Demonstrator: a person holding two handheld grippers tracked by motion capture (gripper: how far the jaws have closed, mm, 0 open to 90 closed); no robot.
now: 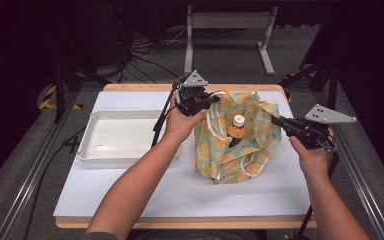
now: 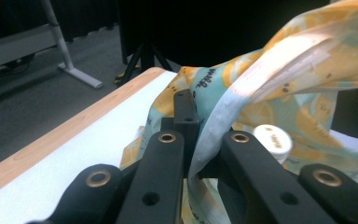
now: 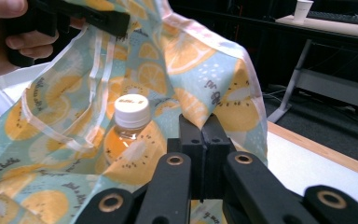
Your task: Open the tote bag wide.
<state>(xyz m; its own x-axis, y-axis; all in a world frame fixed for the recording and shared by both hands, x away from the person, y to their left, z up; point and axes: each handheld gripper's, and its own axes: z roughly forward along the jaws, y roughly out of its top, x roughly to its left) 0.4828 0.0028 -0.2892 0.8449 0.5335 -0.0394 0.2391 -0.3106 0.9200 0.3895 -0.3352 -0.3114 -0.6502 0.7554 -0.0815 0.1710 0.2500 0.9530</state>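
A cloth bag [image 1: 245, 152] printed with yellow citrus slices stands open on the white mat. Inside it an orange bottle [image 1: 238, 126] with a white cap stands upright. My left gripper [image 1: 214, 99] is shut on the bag's pale rim strap [image 2: 223, 116] at the upper left and holds it raised. My right gripper [image 1: 276, 120] is shut on the bag's right edge, its jaws pressed together with cloth [image 3: 200, 70] pinched between them. From the right gripper [image 3: 203, 128] the bottle [image 3: 131, 114] is just left of the jaws. The cap [image 2: 272, 139] lies right of the left gripper [image 2: 193, 122].
A white tray [image 1: 92, 150] sits on the mat left of the bag, beside the left forearm. The mat [image 1: 180, 195] covers a wooden table whose far edge [image 1: 145, 87] runs behind the bag. Cables and a metal stand lie on the floor beyond.
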